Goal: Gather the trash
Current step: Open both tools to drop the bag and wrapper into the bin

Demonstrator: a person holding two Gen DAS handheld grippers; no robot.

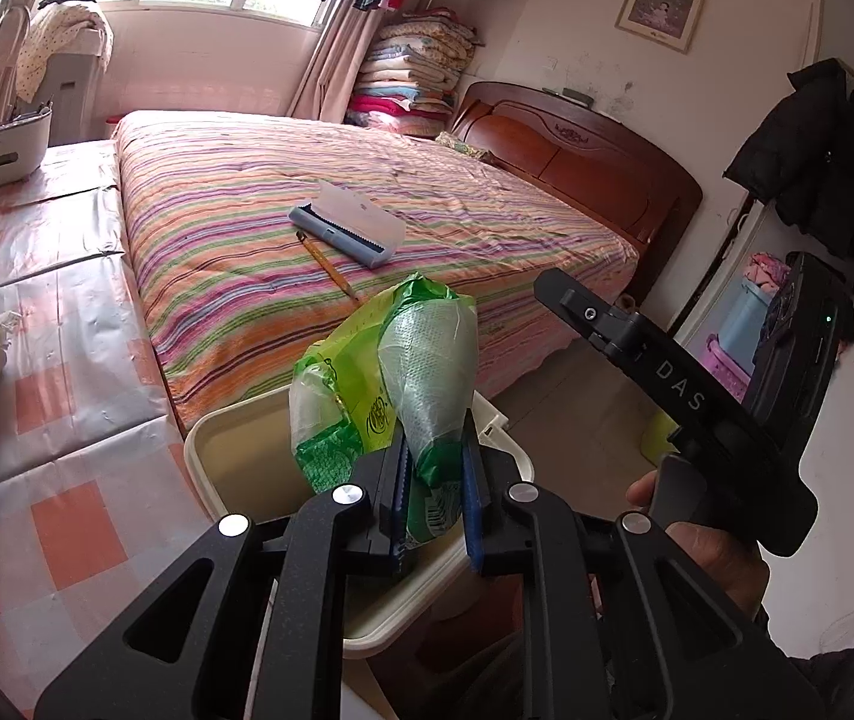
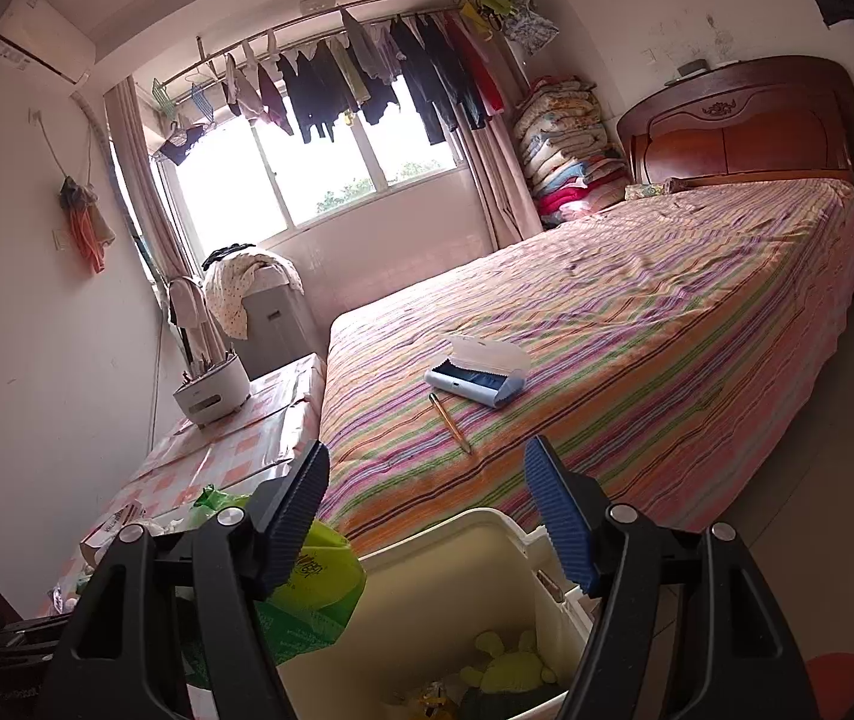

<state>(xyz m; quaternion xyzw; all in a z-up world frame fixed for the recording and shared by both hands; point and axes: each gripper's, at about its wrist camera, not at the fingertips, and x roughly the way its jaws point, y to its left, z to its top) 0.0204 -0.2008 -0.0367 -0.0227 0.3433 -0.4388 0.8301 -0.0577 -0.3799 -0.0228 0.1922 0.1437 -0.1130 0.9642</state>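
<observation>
My left gripper [image 1: 436,498] is shut on a crumpled green plastic bag [image 1: 391,384] and holds it above the open cream trash bin [image 1: 229,438]. The bag also shows in the right wrist view [image 2: 313,582], at the bin's left rim. My right gripper [image 2: 427,516] is open and empty, just above the bin [image 2: 487,534], which holds yellow-green crumpled trash [image 2: 505,666] at its bottom. The right gripper's body shows in the left wrist view [image 1: 685,396], to the right of the bag.
A bed with a striped cover [image 1: 367,204] lies behind the bin, with an open blue-and-white case [image 1: 349,225] and a pencil [image 1: 328,267] on it. A checked-cloth table [image 1: 37,312] stands left, with a white utensil holder [image 1: 4,144]. Dark coats [image 1: 823,162] hang at the right.
</observation>
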